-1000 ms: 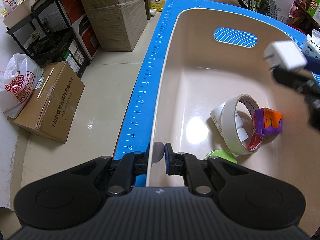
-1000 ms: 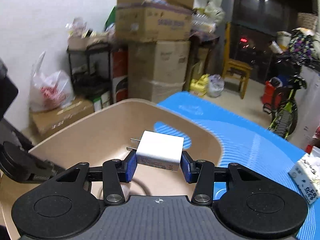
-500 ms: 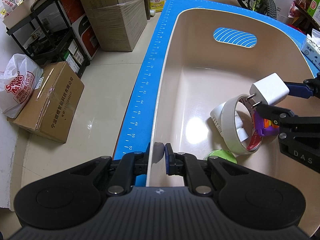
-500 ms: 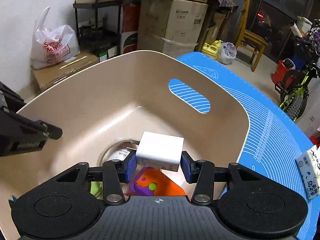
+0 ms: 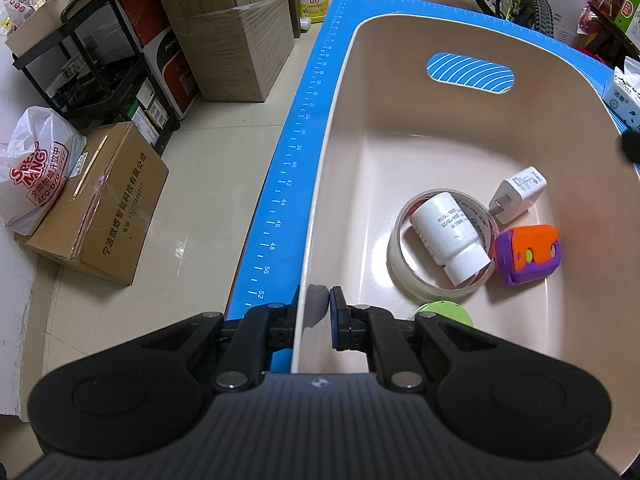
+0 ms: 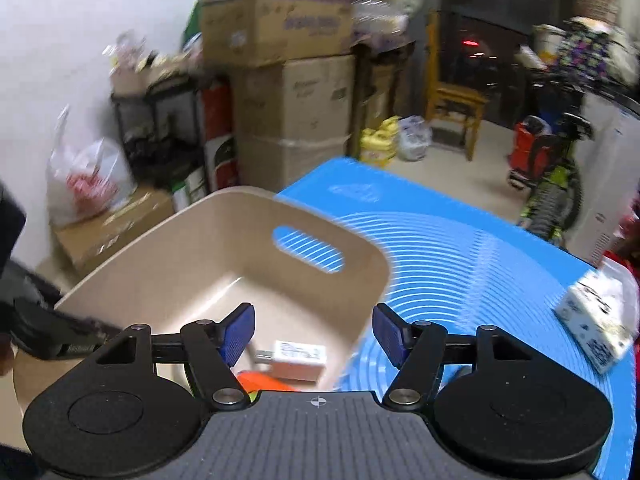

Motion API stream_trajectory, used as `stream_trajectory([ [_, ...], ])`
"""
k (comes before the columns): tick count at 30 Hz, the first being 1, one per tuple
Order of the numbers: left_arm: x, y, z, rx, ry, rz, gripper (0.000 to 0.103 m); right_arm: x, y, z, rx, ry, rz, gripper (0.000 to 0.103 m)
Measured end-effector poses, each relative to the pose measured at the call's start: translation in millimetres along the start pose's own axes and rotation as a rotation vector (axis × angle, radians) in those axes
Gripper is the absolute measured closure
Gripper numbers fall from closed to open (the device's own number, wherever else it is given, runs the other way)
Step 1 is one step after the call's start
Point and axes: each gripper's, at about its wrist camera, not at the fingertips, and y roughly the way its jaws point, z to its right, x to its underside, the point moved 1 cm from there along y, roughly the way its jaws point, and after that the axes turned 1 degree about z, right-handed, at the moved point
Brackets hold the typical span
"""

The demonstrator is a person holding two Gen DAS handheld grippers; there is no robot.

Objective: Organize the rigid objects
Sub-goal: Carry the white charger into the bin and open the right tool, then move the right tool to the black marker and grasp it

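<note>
A beige bin point(image 5: 340, 128) stands on a blue mat point(image 5: 280, 200). My left gripper point(image 5: 316, 308) is shut on the bin's near-left rim. Inside lie a white charger point(image 5: 520, 194), a tape roll point(image 5: 400, 264) with a white bottle point(image 5: 448, 236) lying in it, an orange and purple block point(image 5: 528, 254) and a green disc point(image 5: 444, 312). My right gripper point(image 6: 314, 334) is open and empty above the bin's right rim point(image 6: 372, 280), with the charger point(image 6: 296, 358) below it in the bin.
A tissue pack point(image 6: 596, 324) lies on the mat point(image 6: 460, 256) to the right. Cardboard boxes point(image 5: 96, 204), a black shelf point(image 5: 80, 60) and a plastic bag point(image 5: 32, 168) stand on the floor to the left. A bicycle point(image 6: 556, 184) stands at the far right.
My right gripper opened, let the charger fall into the bin, and pulled up and back. The tape roll now lies flat with the white bottle in it. The left gripper kept still.
</note>
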Motion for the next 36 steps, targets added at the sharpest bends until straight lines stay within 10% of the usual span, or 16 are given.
stream_trajectory([
  [12, 0.1, 0.3, 0.1, 0.001, 0.0, 0.0, 0.091, 43.1, 12.6, 55.8, 0.122, 0.08, -0.061, 0.031],
  [36, 0.6, 0.8, 0.8, 0.004, -0.002, 0.001, 0.091, 85.2, 85.3, 37.6, 0.133, 0.112, -0.255, 0.056],
])
